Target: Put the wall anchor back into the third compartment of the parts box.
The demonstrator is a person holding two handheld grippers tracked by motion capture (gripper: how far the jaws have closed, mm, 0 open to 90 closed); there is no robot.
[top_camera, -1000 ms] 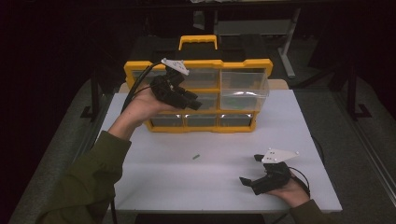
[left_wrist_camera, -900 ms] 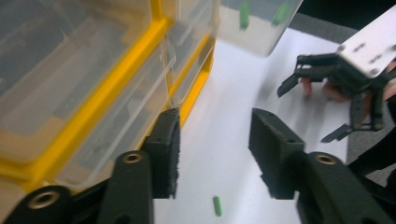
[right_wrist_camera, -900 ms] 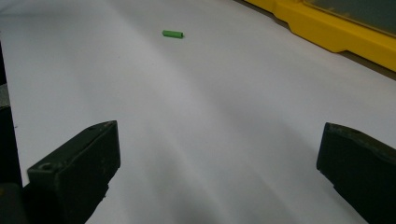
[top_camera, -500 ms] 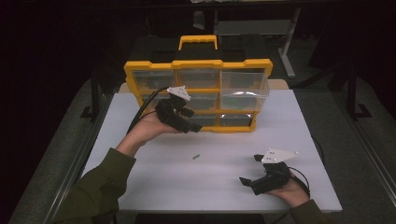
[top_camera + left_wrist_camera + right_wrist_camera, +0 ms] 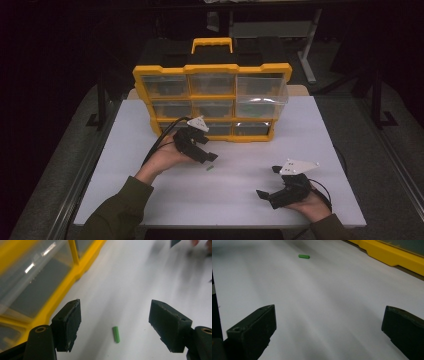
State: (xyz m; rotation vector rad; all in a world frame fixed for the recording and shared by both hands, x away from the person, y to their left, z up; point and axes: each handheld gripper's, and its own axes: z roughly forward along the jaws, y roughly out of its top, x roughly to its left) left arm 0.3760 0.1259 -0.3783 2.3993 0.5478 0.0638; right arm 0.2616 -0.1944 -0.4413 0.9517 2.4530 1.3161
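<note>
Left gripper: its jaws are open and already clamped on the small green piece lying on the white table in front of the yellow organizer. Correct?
Not quite. The left gripper has open jaws, but they are not clamped on the green piece. In the left gripper view it lies free on the white table between the spread jaws, touching neither, in front of the yellow organizer.

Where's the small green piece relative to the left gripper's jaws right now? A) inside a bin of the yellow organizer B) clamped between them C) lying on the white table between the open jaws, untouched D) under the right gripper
C: in the left gripper view the green piece lies on the white table, apart from both jaws of the open left gripper.
</note>
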